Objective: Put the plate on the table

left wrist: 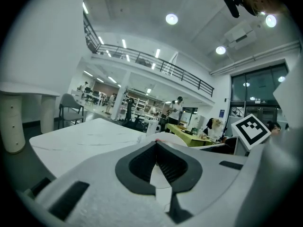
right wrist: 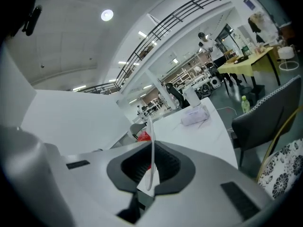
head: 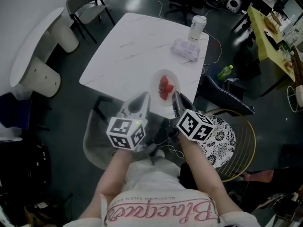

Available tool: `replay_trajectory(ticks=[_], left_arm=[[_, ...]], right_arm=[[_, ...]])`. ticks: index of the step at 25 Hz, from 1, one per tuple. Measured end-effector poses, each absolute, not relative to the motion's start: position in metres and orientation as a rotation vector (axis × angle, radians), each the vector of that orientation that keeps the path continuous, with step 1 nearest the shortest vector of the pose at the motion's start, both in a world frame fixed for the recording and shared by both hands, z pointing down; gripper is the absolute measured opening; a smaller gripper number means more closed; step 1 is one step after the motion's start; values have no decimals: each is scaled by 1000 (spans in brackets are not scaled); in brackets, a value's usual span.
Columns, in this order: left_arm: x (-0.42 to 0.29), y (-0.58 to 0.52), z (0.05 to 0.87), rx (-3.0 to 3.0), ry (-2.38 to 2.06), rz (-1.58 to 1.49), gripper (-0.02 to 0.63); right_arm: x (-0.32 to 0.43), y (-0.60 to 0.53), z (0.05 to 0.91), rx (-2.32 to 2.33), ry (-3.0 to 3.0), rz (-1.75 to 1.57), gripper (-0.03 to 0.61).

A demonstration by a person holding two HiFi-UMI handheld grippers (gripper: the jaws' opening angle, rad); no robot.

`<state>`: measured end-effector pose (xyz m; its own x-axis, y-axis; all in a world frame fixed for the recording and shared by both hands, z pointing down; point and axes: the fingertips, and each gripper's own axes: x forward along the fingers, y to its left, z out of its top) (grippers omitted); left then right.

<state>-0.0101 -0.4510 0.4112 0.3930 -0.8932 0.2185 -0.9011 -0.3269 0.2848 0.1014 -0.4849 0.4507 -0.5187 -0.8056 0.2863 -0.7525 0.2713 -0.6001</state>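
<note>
A white plate (head: pixel 154 85) carrying red strawberries (head: pixel 164 87) is at the near edge of the white marble table (head: pixel 128 51). I cannot tell whether it rests on the tabletop or hangs just above it. My left gripper (head: pixel 144 99) is shut on the plate's near-left rim, and my right gripper (head: pixel 175 100) is shut on its near-right rim. In the left gripper view the rim (left wrist: pixel 171 137) runs into the left gripper (left wrist: pixel 156 146). In the right gripper view the rim (right wrist: pixel 150 125) stands edge-on in the right gripper (right wrist: pixel 152 151), with strawberries (right wrist: pixel 143 136) just behind.
On the table's far right lie a pack of tissues (head: pixel 184 50) and a white lidded cup (head: pixel 197 28). A dark chair (head: pixel 226 97) and a round patterned seat (head: pixel 218 135) stand right of me. A clear chair (head: pixel 94 143) is under the table's near-left edge. A green bottle (head: pixel 225 72) stands on the floor.
</note>
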Motion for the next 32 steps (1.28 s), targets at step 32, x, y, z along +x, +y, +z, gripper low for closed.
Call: replay_trajectory(ticks=[32], left_arm=[[-71, -559, 529, 2117, -1470, 92, 3]], right_arm=[[64, -615, 625, -1984, 2657, -1141, 73]])
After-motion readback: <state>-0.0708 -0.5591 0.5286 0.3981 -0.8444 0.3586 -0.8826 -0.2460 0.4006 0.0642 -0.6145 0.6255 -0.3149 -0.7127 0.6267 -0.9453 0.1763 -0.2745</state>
